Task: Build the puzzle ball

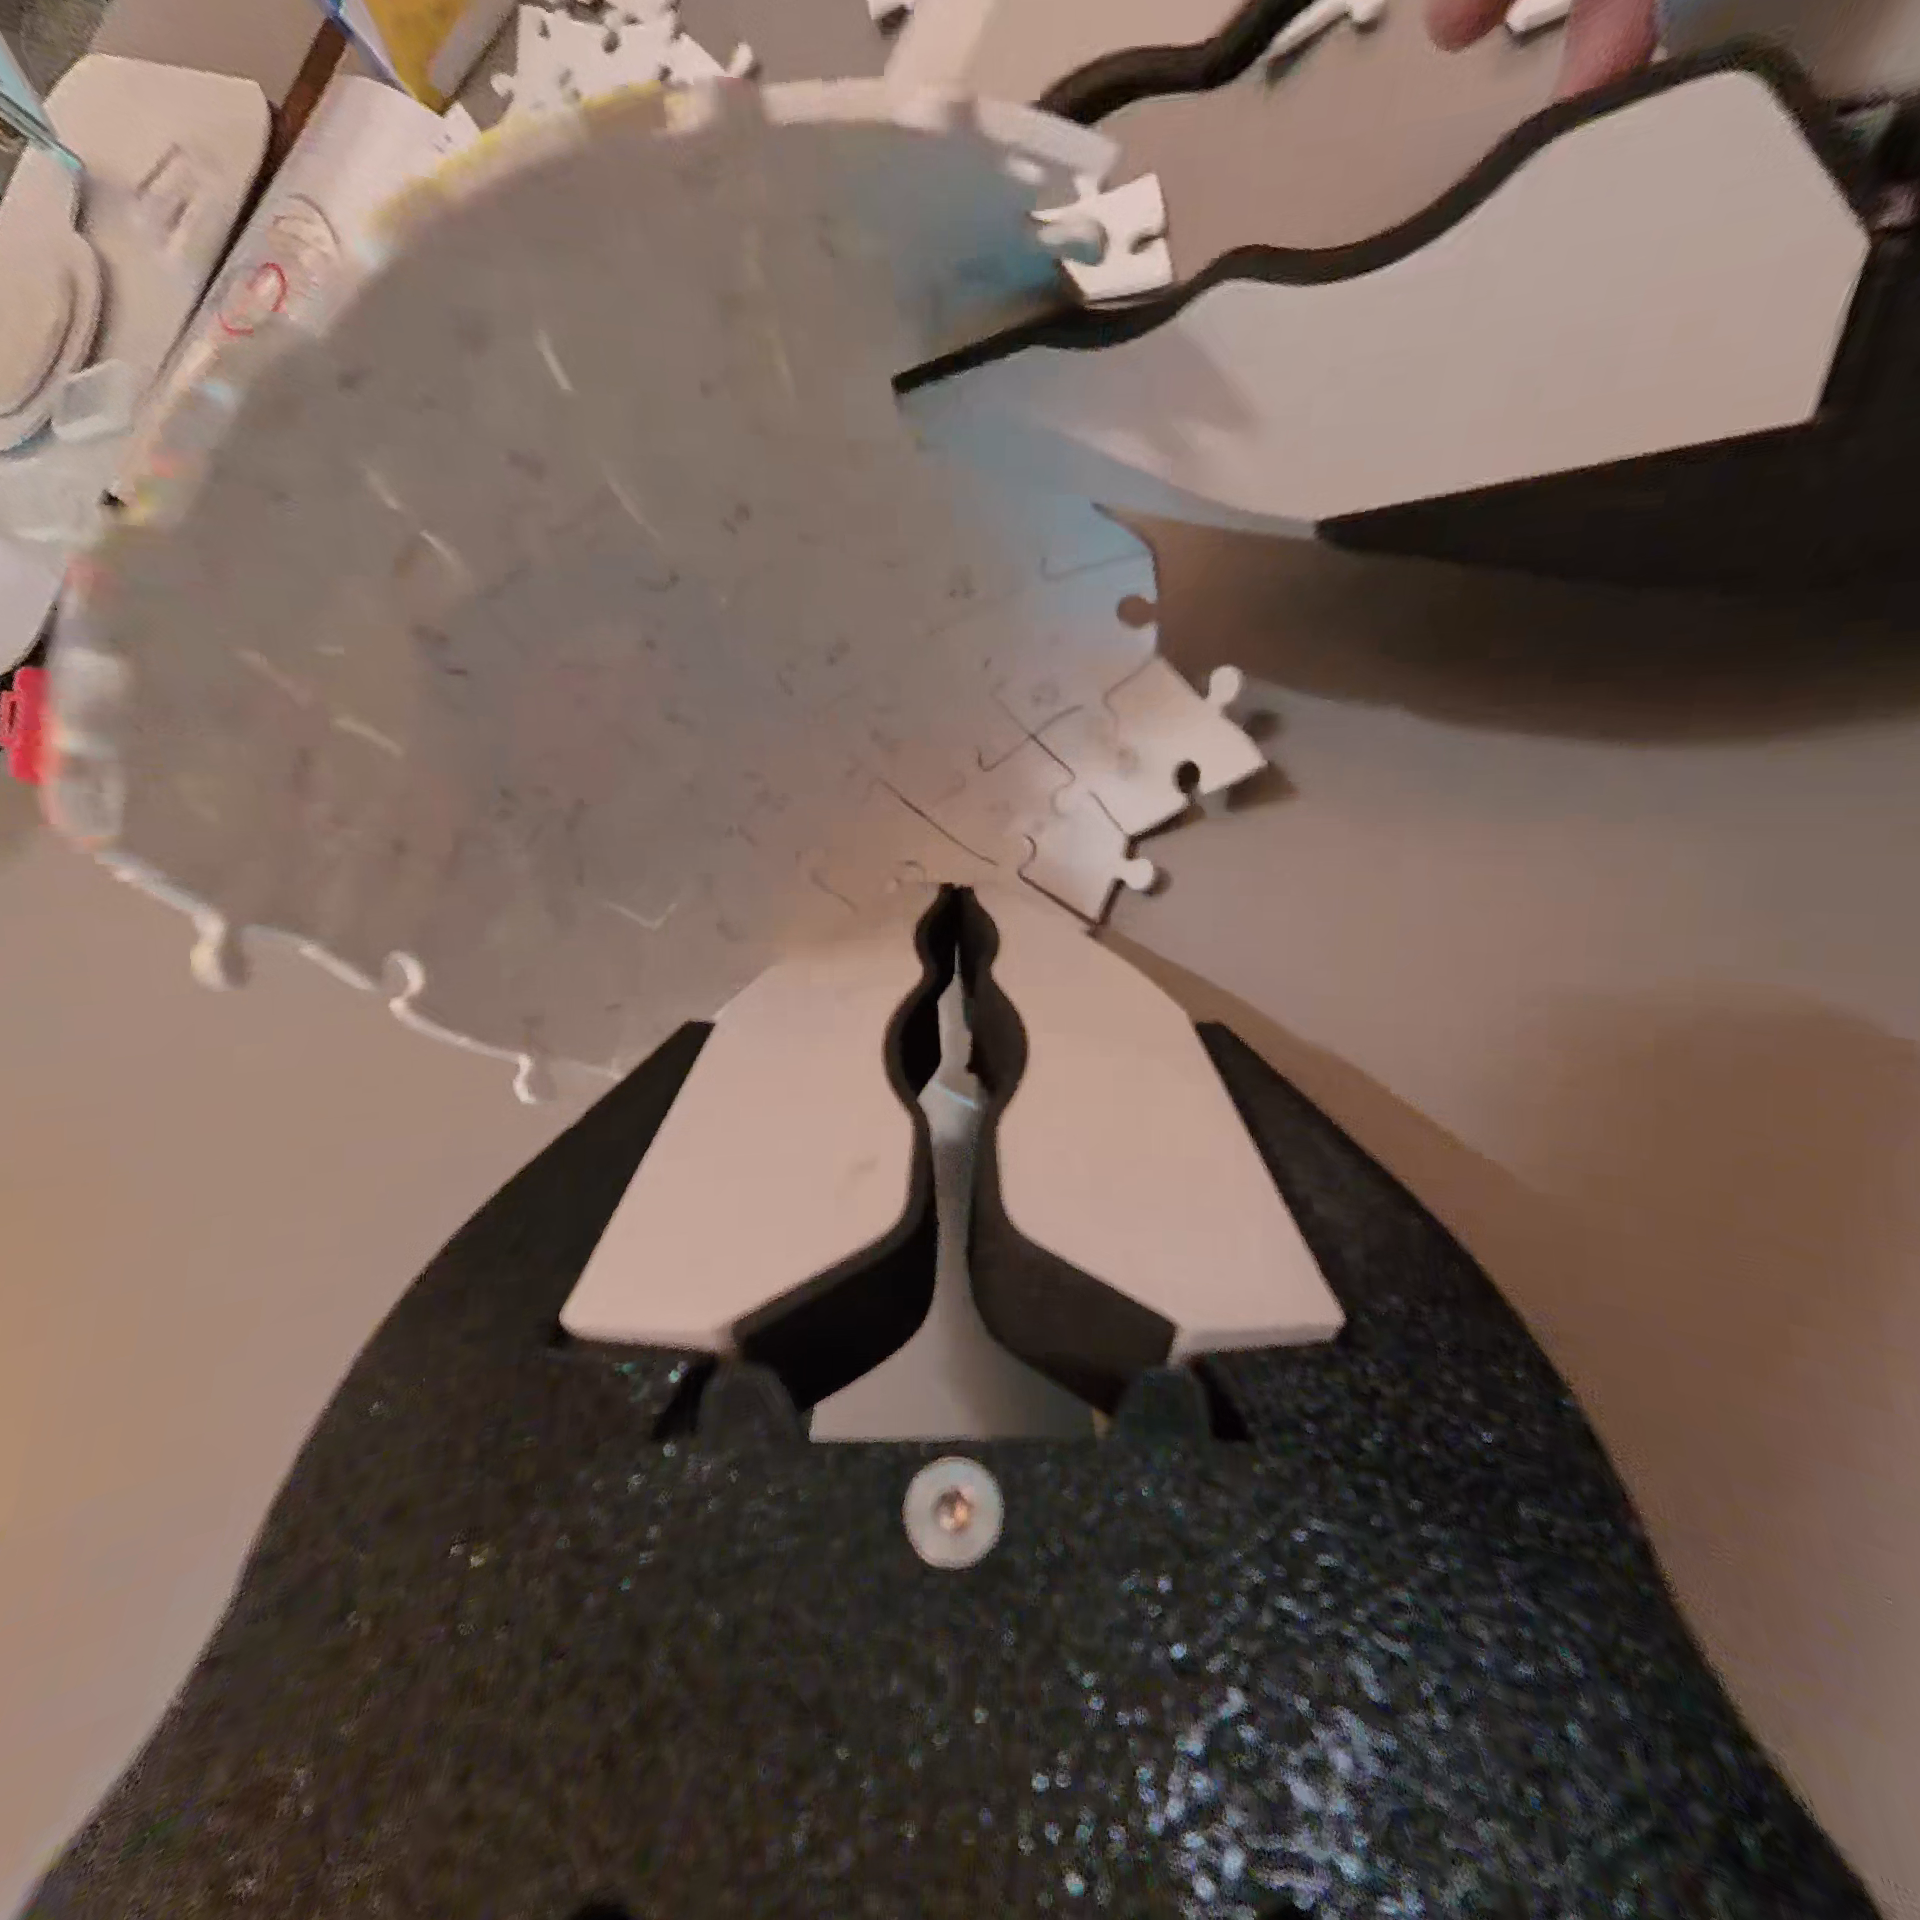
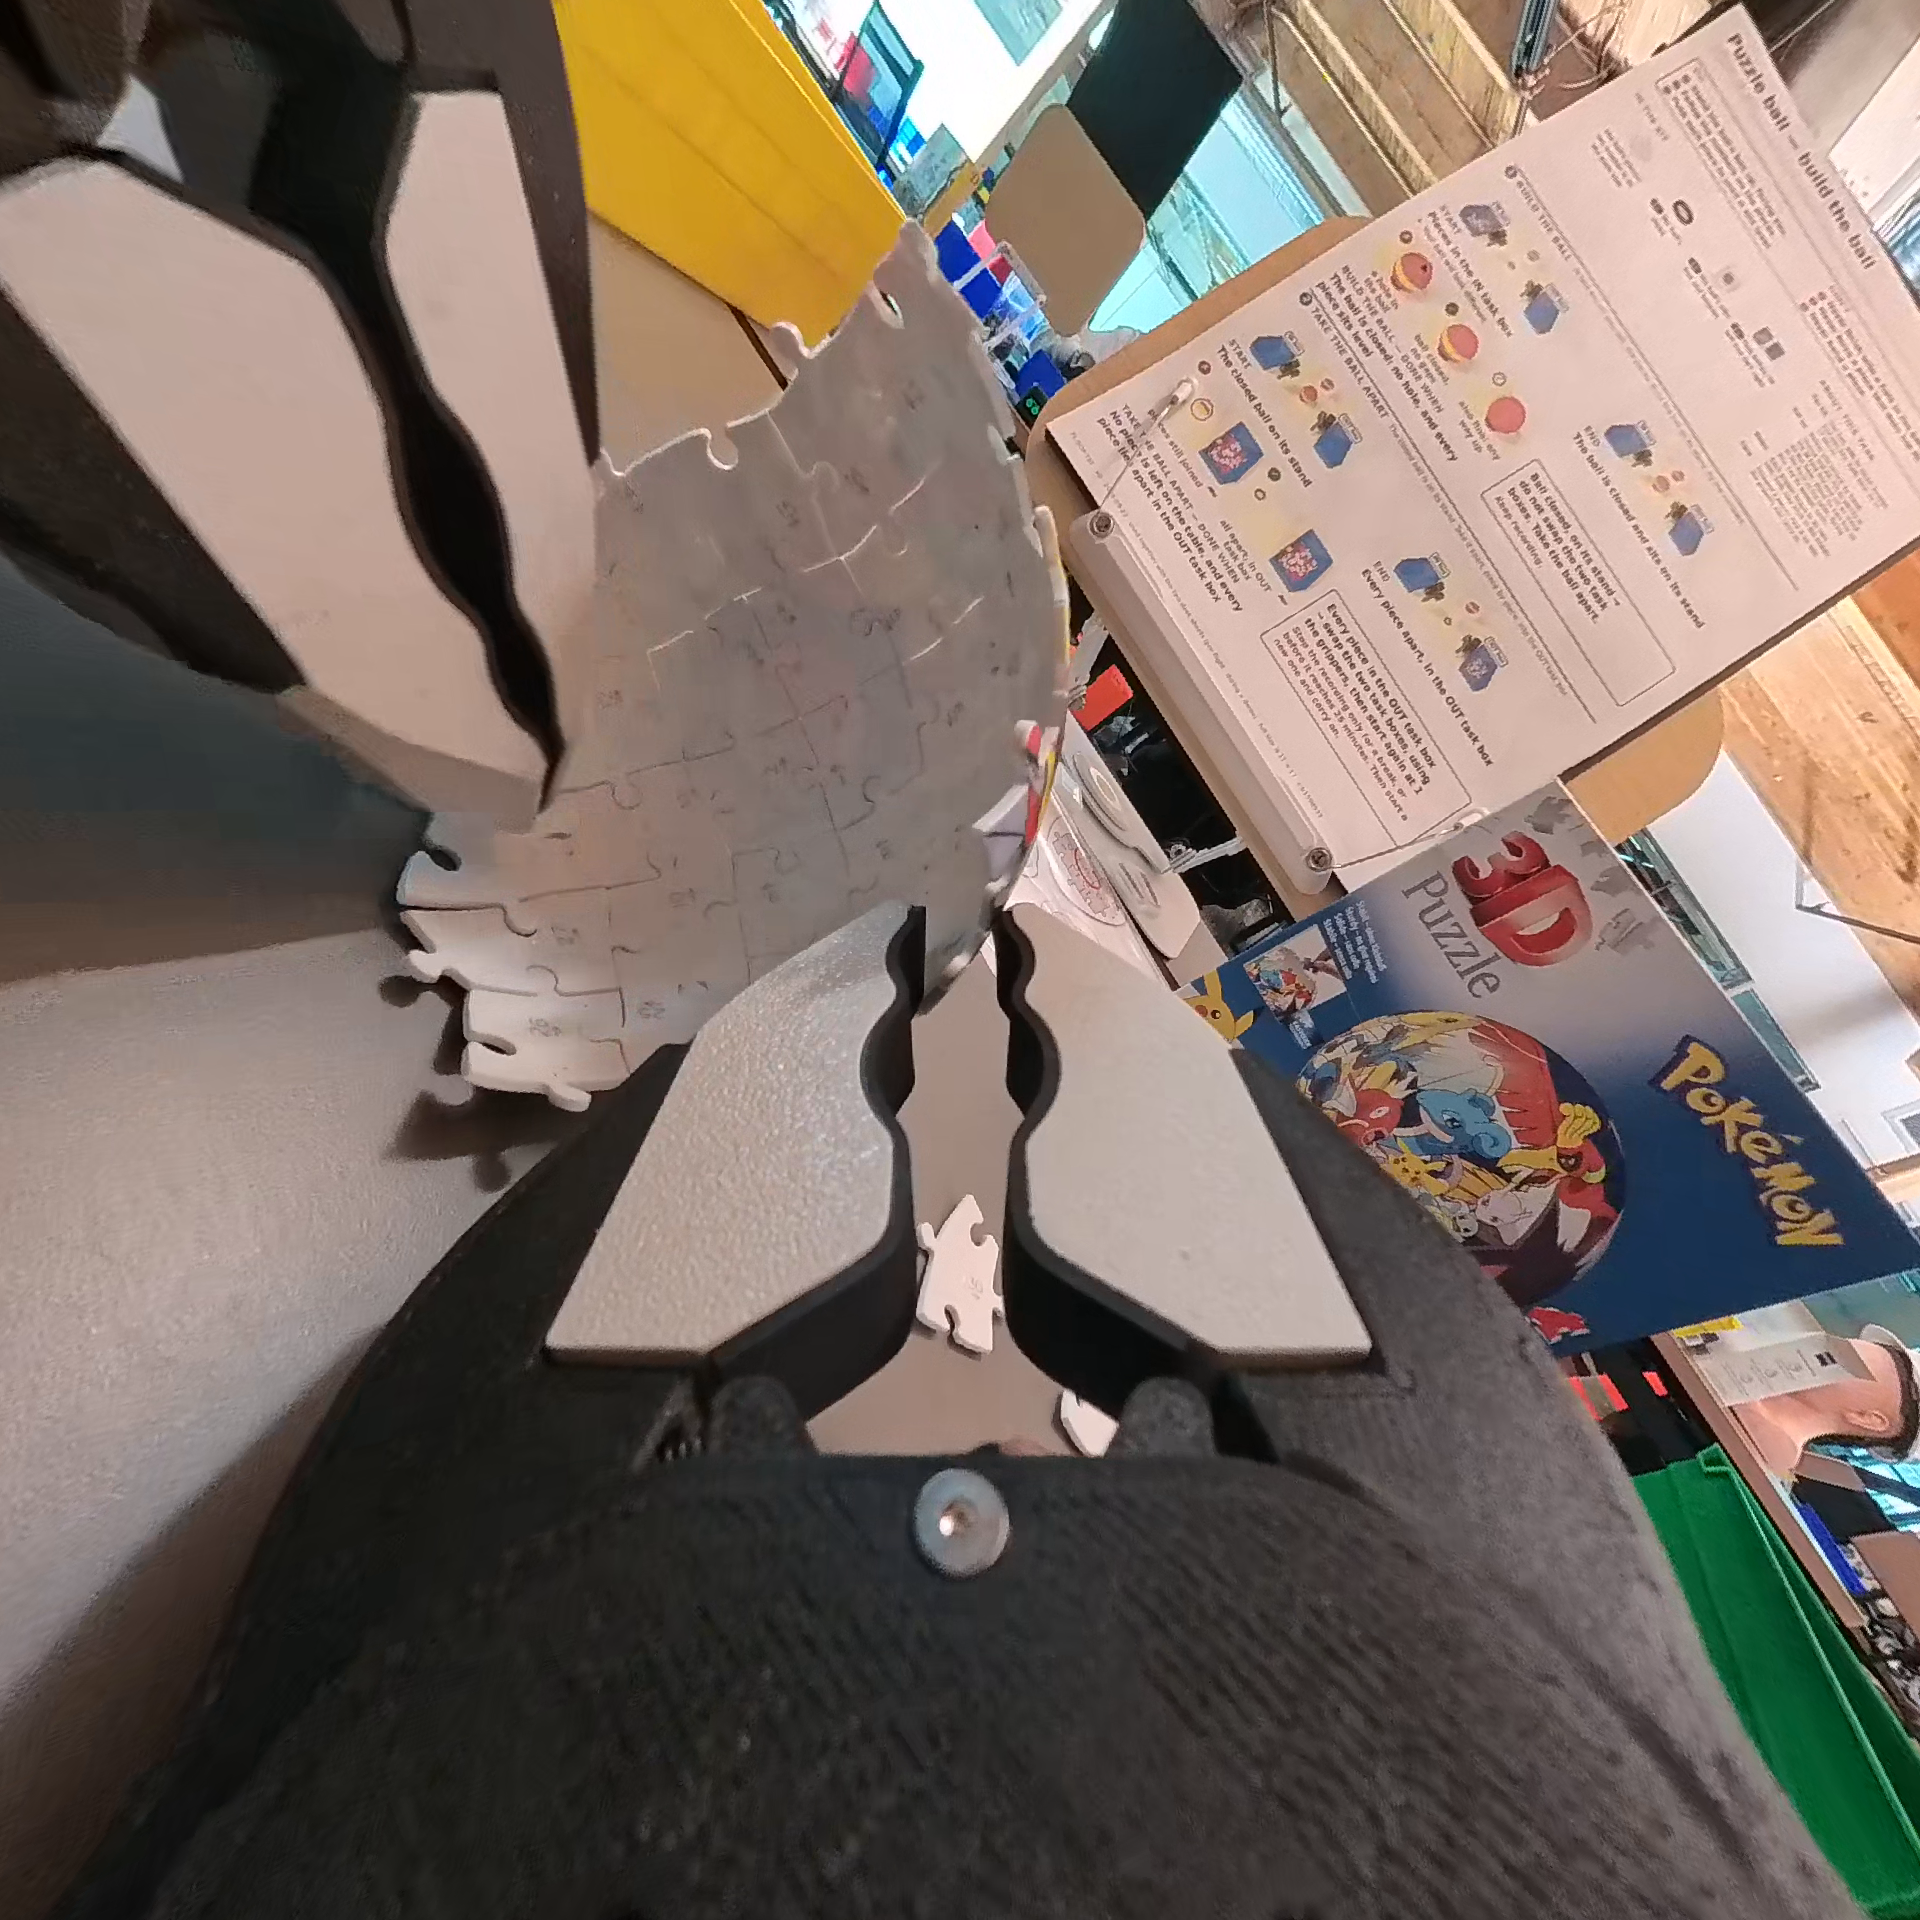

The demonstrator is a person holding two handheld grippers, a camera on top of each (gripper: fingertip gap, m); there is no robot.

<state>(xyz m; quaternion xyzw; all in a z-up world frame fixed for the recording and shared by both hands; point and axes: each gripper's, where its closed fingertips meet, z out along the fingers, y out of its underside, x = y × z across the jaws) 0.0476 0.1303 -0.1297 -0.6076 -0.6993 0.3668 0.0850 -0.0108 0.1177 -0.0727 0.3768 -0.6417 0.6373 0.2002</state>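
Note:
The partly built puzzle ball (image 1: 582, 582) is a curved grey shell of joined pieces, seen from its blank inner side and held above the table. My left gripper (image 1: 951, 914) is shut on the shell's lower rim. In the right wrist view the shell (image 2: 810, 665) stands upright, with the left gripper (image 2: 545, 774) clamped on its left edge. My right gripper (image 2: 958, 930) straddles the shell's lower right rim with a narrow gap between its jaws. It also shows in the left wrist view (image 1: 1101, 260), around a protruding piece on the shell's upper right edge.
A loose white piece (image 2: 961, 1288) lies on the grey table (image 2: 156, 1195) under my right gripper. The blue puzzle box (image 2: 1558, 1039) and an instruction sheet (image 2: 1507, 416) stand to the right. More loose pieces (image 1: 582, 52) lie at the far side. A hand (image 1: 1590, 42) shows at the top right. The grippers' ends are close to 8 cm from one another.

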